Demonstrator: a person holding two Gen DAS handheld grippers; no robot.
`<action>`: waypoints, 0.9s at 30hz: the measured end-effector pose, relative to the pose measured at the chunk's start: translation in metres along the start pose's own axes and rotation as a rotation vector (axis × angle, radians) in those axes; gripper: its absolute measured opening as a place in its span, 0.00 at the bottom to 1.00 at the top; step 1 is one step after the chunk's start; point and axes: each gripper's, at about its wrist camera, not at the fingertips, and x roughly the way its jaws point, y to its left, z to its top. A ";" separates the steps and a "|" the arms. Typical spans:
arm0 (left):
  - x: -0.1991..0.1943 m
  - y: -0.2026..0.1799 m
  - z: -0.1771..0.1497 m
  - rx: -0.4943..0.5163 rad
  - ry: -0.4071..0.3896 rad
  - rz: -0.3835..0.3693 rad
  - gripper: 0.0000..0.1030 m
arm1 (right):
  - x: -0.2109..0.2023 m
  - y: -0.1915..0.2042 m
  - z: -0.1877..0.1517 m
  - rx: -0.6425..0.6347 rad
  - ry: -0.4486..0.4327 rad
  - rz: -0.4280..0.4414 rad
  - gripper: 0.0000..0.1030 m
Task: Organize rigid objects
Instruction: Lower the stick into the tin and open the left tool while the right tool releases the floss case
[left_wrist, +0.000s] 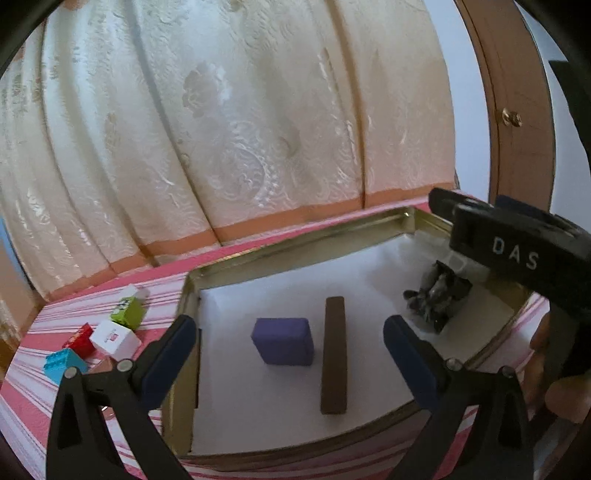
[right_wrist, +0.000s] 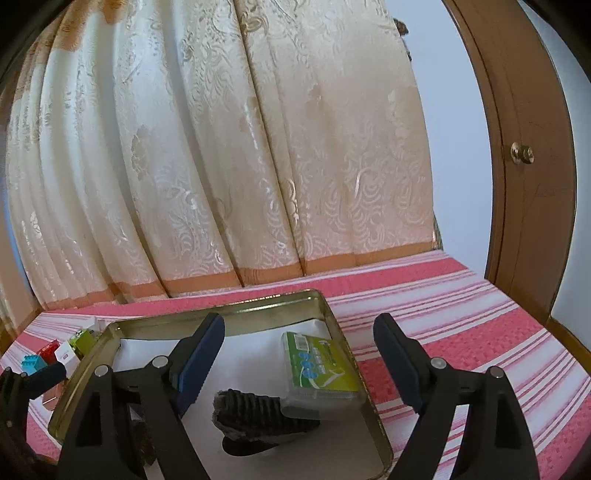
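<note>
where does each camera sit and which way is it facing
Left wrist: on the left gripper, angled down into the tin at the purple block and brown bar; a hand shows.
Right wrist: on the right gripper, facing the green box; no hand shows.
Shared: tin, curtain, door.

The right gripper (left_wrist: 517, 251) hides the tin's (left_wrist: 295, 238) far right corner and part of a white item behind the dark crumpled object (left_wrist: 436, 299). Printing on the green packet (right_wrist: 317, 363) is too small to read.
</note>
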 end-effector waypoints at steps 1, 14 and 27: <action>-0.002 0.003 0.000 -0.012 -0.014 0.006 1.00 | -0.003 0.001 0.000 -0.006 -0.015 -0.005 0.82; -0.031 0.040 -0.011 -0.191 -0.166 -0.009 1.00 | -0.036 0.012 -0.003 -0.037 -0.161 -0.120 0.82; -0.039 0.049 -0.017 -0.214 -0.164 -0.053 1.00 | -0.061 0.024 -0.012 0.001 -0.209 -0.211 0.82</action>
